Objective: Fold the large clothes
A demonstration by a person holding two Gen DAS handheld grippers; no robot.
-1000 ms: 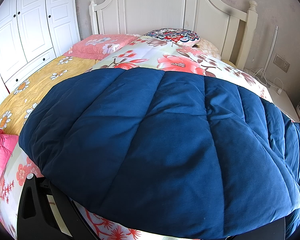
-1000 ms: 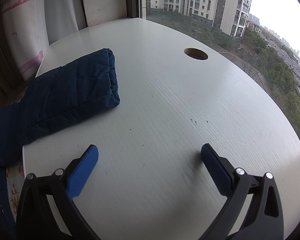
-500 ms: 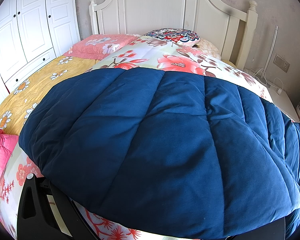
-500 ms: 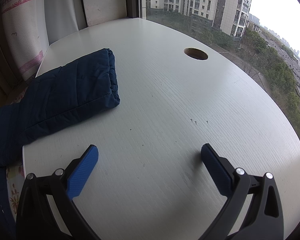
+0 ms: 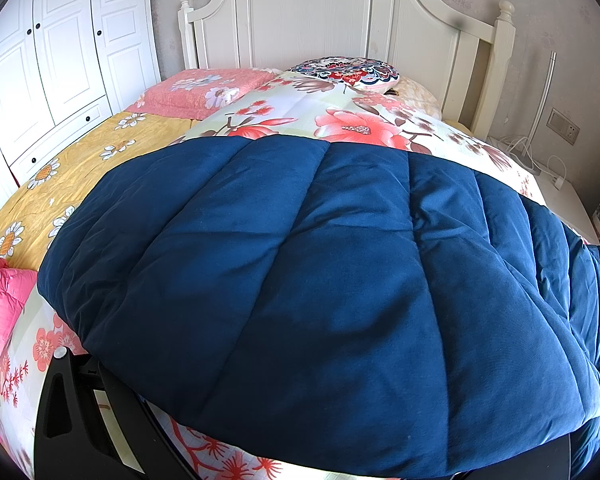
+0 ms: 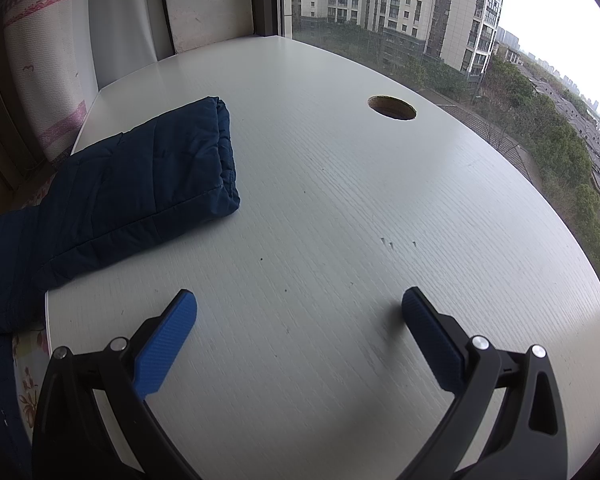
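Tools first: my right tool (image 6: 299,312) is spread wide above the counter (image 6: 340,208), holding nothing. Left tool (image 5: 100,420) is under the navy padded coat (image 5: 300,280) on the bed (image 5: 60,176); opening I cannot tell.

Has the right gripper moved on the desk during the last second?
No. The right gripper keeps the same place against the round hole in the white desk, and the navy sleeve lies unchanged beside it.
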